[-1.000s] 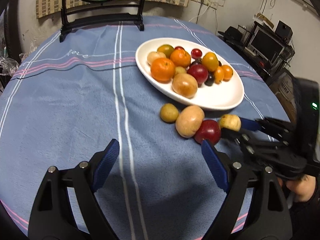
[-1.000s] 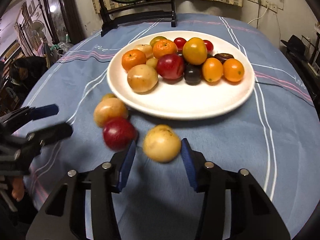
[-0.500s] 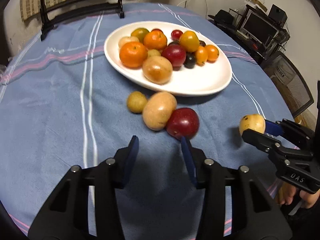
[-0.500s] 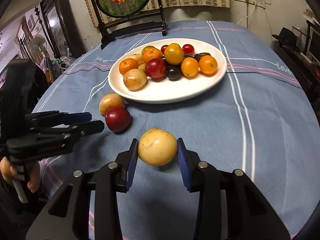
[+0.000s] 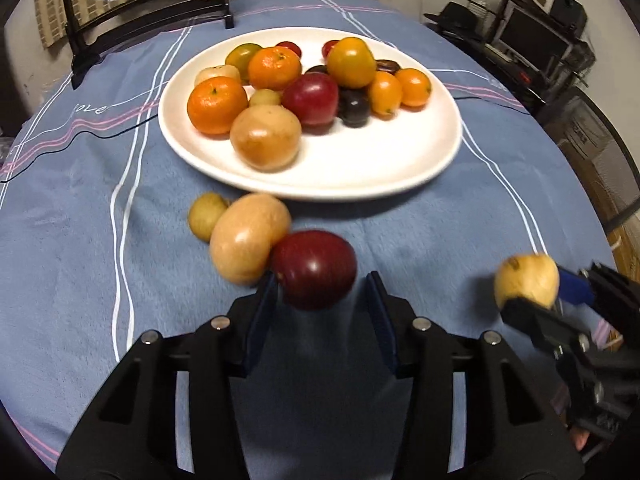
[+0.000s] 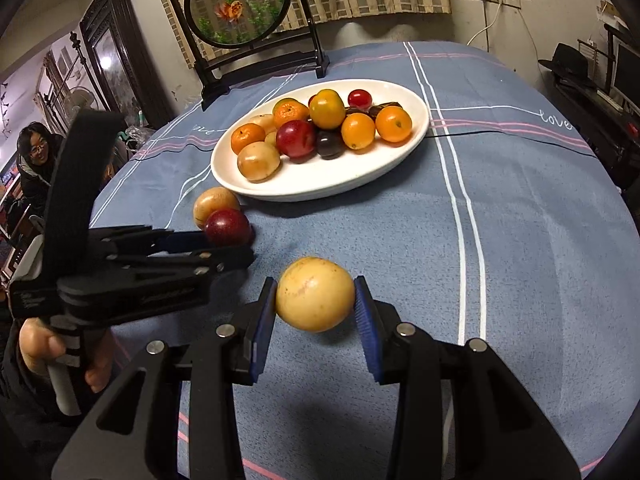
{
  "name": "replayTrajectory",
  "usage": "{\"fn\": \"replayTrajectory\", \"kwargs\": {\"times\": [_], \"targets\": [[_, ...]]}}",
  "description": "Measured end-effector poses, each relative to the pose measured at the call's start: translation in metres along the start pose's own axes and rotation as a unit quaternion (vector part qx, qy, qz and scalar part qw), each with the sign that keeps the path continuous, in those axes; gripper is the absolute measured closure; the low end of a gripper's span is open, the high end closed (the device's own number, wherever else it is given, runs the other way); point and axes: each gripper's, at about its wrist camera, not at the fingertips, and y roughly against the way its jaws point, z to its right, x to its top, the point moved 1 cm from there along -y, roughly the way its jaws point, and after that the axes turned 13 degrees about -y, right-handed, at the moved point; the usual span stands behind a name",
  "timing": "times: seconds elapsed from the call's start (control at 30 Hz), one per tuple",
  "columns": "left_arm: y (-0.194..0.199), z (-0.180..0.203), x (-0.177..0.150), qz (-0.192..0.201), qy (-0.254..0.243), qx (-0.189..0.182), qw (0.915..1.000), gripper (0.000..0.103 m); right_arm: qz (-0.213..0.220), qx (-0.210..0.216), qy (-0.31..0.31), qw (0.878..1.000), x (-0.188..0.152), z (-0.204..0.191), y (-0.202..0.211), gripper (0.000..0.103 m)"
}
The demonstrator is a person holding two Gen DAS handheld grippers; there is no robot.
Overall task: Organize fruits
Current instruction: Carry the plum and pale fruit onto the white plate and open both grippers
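Fruit fills the far half of the white plate [image 5: 420, 168]: oranges, a red plum, a tan pear, a dark plum and small tomatoes. Left gripper [image 5: 320, 300] straddles a dark red plum [image 5: 314, 268] on the blue tablecloth [image 5: 80, 240] beside a tan fruit [image 5: 248, 238], jaws opening slightly, its right pad clear of the skin. Right gripper [image 6: 316, 308] is clamped on a yellow fruit [image 6: 315, 294], held above the cloth.

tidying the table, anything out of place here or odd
Yes: three fruits lie on the tablecloth beside the white plate, not on it: a small yellow-green fruit, a tan fruit and a red plum between the left gripper's opening jaws. The right gripper holds a yellow fruit.
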Motion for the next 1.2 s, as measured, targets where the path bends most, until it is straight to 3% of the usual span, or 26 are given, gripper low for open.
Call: {"fn": "replayTrajectory", "kwargs": {"times": [0.1, 0.17, 0.57, 0.9, 1.07, 1.2], "targets": [[-0.004, 0.000, 0.006, 0.001, 0.005, 0.012, 0.9999, 0.056, -0.001, 0.008, 0.000, 1.000, 0.000, 0.000, 0.000, 0.064], [-0.004, 0.001, 0.006, 0.005, 0.002, 0.020, 0.9998, 0.062, -0.003, 0.012, -0.001, 1.000, -0.001, 0.002, 0.000, 0.064], [0.032, -0.008, -0.024, 0.039, 0.016, -0.039, 0.9983, 0.062, 0.004, 0.000, 0.004, 1.000, 0.003, -0.008, 0.001, 0.064], [0.065, -0.025, -0.029, 0.079, 0.016, -0.061, 0.9949, 0.062, 0.008, -0.015, 0.023, 1.000, 0.012, -0.037, -0.004, 0.064], [0.075, -0.042, -0.011, 0.093, 0.012, -0.052, 0.9942, 0.062, 0.019, -0.026, 0.027, 0.999, 0.034, -0.040, -0.004, 0.064], [0.069, -0.057, 0.022, 0.095, 0.010, -0.047, 0.9943, 0.062, 0.025, -0.035, 0.032, 0.999, 0.063, -0.039, -0.016, 0.064]]}}
